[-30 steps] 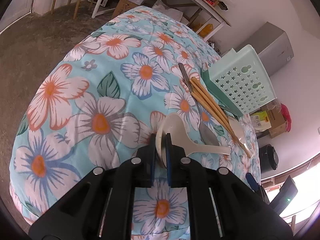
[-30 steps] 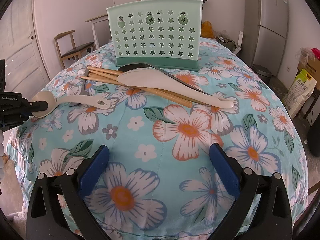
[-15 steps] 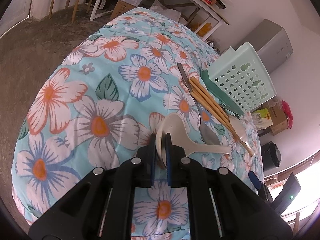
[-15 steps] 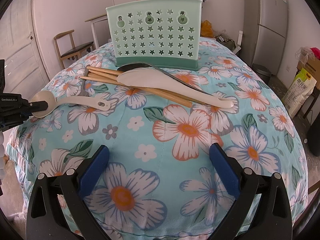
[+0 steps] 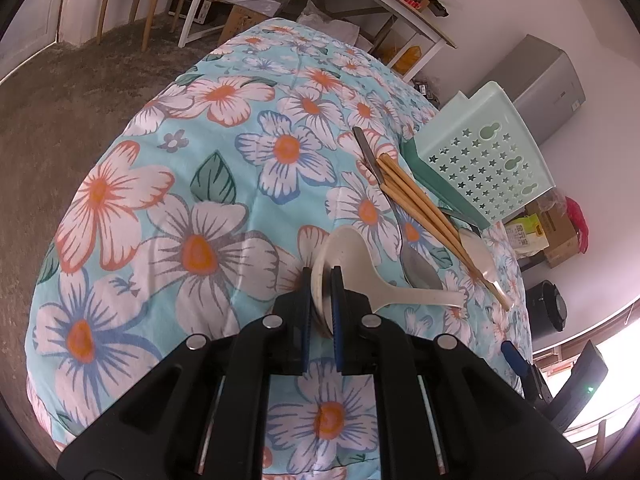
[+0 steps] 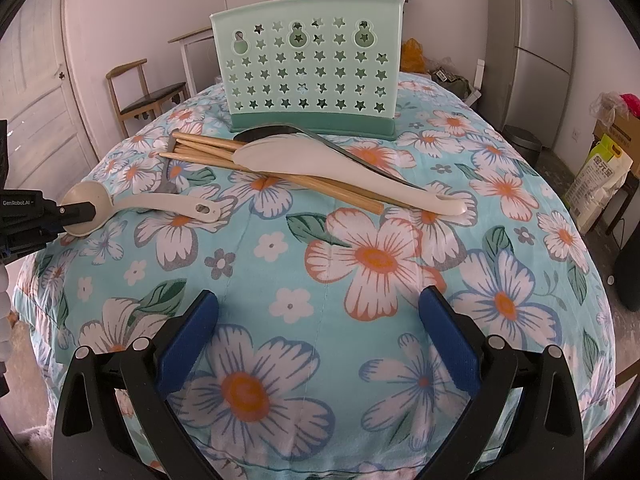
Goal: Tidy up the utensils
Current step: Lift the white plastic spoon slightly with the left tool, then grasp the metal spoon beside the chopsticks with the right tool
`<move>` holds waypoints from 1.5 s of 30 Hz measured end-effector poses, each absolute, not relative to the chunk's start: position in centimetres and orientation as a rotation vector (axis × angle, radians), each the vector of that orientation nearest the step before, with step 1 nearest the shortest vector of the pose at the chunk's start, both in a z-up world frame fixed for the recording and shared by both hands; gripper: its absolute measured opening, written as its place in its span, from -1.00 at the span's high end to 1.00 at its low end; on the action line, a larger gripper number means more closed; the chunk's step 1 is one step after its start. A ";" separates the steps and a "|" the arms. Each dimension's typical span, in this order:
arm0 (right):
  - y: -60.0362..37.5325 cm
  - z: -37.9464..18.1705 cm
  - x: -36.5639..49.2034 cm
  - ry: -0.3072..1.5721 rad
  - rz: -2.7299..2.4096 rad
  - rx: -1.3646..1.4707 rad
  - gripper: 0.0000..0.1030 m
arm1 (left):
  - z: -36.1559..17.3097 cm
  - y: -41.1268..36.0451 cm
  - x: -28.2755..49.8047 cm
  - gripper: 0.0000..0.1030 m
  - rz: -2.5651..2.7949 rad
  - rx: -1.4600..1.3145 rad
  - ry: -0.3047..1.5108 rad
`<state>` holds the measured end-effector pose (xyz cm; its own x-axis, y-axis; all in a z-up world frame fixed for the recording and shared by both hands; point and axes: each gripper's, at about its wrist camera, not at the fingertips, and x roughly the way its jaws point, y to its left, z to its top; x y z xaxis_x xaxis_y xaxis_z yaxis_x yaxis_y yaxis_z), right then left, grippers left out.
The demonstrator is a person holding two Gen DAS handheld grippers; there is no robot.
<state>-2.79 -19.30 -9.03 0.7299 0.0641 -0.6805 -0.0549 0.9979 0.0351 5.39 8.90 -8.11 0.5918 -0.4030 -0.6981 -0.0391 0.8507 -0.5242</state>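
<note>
My left gripper [image 5: 322,280] is shut on the bowl of a cream plastic spoon [image 5: 400,294], whose handle stretches right over the floral cloth. From the right wrist view that same spoon [image 6: 160,202] lies at the left with the left gripper [image 6: 78,214] clamped on its bowl. My right gripper [image 6: 318,332] stands open above bare cloth, holding nothing. Wooden chopsticks [image 6: 248,162], a large cream rice spoon [image 6: 348,172], a metal spoon [image 5: 420,268] and a dark-handled utensil lie piled before the mint-green star-cut utensil holder [image 6: 308,76].
The table [image 6: 380,272] wears a blue floral cloth and drops off at every side. A wooden chair [image 6: 144,96] and a door stand at the far left, a grey fridge [image 6: 532,40] at the right, with boxes and bags on the floor.
</note>
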 end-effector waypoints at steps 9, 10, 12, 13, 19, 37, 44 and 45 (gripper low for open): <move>-19.3 -9.0 -2.8 0.752 0.067 0.013 -0.88 | -8.1 8.8 5.5 0.84 -0.231 -0.508 0.919; -19.3 -9.0 -2.7 0.752 0.068 0.013 -0.88 | -8.1 8.8 5.4 0.84 -0.232 -0.507 0.917; -19.3 -9.0 -2.7 0.755 0.068 0.014 -0.88 | -8.1 8.8 5.5 0.84 -0.233 -0.509 0.918; -19.2 -9.0 -2.7 0.756 0.068 0.013 -0.88 | -8.1 8.8 5.4 0.84 -0.233 -0.510 0.919; -19.4 -8.9 -2.9 0.764 0.085 0.013 -0.88 | -7.5 8.8 5.4 0.85 -0.262 -0.477 0.914; -21.3 -3.5 -5.5 0.645 0.142 -0.023 -0.88 | -3.4 12.7 3.0 0.90 -0.433 -0.451 0.884; -18.7 0.5 -5.0 0.537 0.244 -0.172 -0.88 | -2.6 13.7 2.5 0.90 -0.485 -0.388 0.890; -17.9 0.9 -4.7 0.532 0.269 -0.205 -0.86 | -2.9 13.6 2.6 0.90 -0.485 -0.382 0.902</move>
